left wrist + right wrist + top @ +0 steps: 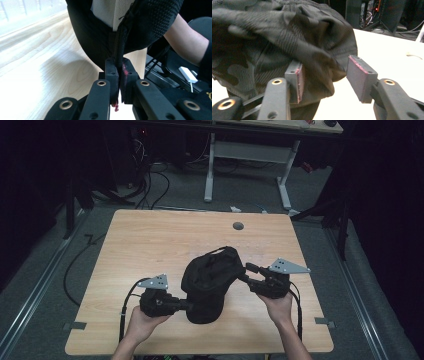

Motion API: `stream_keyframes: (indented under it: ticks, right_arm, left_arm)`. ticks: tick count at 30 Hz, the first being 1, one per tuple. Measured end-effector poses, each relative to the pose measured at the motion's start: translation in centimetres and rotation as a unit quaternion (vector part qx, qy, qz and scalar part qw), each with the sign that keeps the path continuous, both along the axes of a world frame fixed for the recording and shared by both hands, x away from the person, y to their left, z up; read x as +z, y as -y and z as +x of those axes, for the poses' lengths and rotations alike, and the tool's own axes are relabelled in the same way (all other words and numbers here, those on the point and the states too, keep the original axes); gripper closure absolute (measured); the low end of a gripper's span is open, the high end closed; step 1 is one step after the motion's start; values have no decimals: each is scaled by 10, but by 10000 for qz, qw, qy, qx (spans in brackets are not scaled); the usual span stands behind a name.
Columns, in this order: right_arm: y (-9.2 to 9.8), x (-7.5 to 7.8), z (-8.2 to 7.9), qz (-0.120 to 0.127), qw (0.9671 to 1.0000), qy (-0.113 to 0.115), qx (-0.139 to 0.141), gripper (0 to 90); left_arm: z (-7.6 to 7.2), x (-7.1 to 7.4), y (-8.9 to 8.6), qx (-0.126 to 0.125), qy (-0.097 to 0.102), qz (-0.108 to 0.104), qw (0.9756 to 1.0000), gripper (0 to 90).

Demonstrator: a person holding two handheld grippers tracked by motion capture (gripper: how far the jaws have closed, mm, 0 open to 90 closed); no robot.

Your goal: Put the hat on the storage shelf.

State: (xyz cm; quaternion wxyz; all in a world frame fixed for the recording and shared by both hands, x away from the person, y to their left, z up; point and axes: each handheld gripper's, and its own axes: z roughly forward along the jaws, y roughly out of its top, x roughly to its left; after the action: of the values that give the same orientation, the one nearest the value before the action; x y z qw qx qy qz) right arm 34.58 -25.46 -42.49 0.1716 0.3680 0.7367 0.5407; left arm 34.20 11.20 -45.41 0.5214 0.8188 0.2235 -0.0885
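A person's two hands come in from the near edge of a light wooden worktop [150,240], each holding a black hand-held gripper. Between them sits a crumpled black garment [207,282] of mesh-like fabric, bunched into a mound near the middle of the worktop's near half.

The left hand-held gripper [186,305] points toward the lower left side of the garment. In the left gripper view, this hand-held gripper [119,75] has its jaws pressed narrowly together on a thick seam or edge of the black garment [147,27], which rises straight up from the pads; a pale inner lining shows above. The person's other forearm [185,40] lies beyond, to the right of the jaws.

The right hand-held gripper [249,272] reaches the garment's upper right side. In the right gripper view, the right hand-held gripper [324,77] has its jaws spread wide, with a fold of the garment [287,37] lying between them. The fabric touches the left pad [300,82]; the right pad [359,72] stands apart from the cloth, with bare worktop behind it.

A small round grey grommet [238,226] is set in the worktop well beyond both hand-held grippers. Past the far edge, a white-legged desk [250,155] stands on a grey floor among dark cables.
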Motion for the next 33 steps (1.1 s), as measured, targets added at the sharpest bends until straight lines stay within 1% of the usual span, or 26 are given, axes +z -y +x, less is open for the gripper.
stream_keyframes:
  ticks: [2,5,7,8,10,12,13,14,17,20,21,24,25,26,27,31,32,33]
  right_arm:
    - [2,-1,-1,-64,10000,-37,-52,461]
    - [5,-4,-2,-191,9997,-30,-120,456]
    - [6,-9,-3,-279,9994,-92,-201,453]
    - [7,-12,-3,-350,9989,-134,-279,450]
    - [9,-20,-2,-569,9969,-279,-460,448]
    - [11,-30,0,-686,9949,-481,-568,443]
    - [12,-35,0,-766,9934,-578,-633,441]
    - [13,-40,1,-888,9914,-658,-707,439]
    - [18,-56,3,-1135,9854,-889,-908,434]
    - [23,-70,5,-1295,9785,-1143,-1124,425]
    - [25,-74,5,-1355,9767,-1164,-1189,424]
    - [31,-85,5,-1511,9698,-1294,-1411,420]
    - [32,-88,5,-1592,9669,-1309,-1505,419]
    - [33,-90,5,-1689,9631,-1337,-1611,417]
    - [34,-93,5,-1754,9606,-1352,-1680,416]
    - [37,-100,5,-1819,9559,-1415,-1821,408]
    - [37,-101,5,-1811,9559,-1391,-1849,396]
    - [38,-103,4,-1747,9569,-1375,-1871,391]
  left_arm:
    - [0,1,-2,55,9,-46,10000,864]
    - [0,3,-5,137,40,-96,9999,864]
    - [1,4,-6,190,74,-66,9998,863]
    - [1,5,-7,243,118,-8,9996,863]
    - [2,7,-9,339,178,33,9993,863]
    - [3,10,-12,433,220,-2,9988,863]
    - [3,11,-14,470,244,-36,9986,863]
    - [3,12,-15,515,285,-45,9983,863]
    - [3,15,-18,661,381,-51,9971,863]
    - [5,16,-21,785,418,-117,9960,863]
    - [5,16,-22,822,432,-125,9956,863]
    - [6,17,-25,914,464,-156,9946,863]
    - [6,18,-26,929,467,-156,9945,863]
    - [6,18,-26,943,482,-153,9943,863]
    - [7,19,-26,959,507,-143,9940,862]
    - [8,22,-27,1047,608,-88,9926,862]
    - [8,22,-27,1075,628,-86,9922,862]
    - [9,23,-28,1106,642,-94,9917,862]
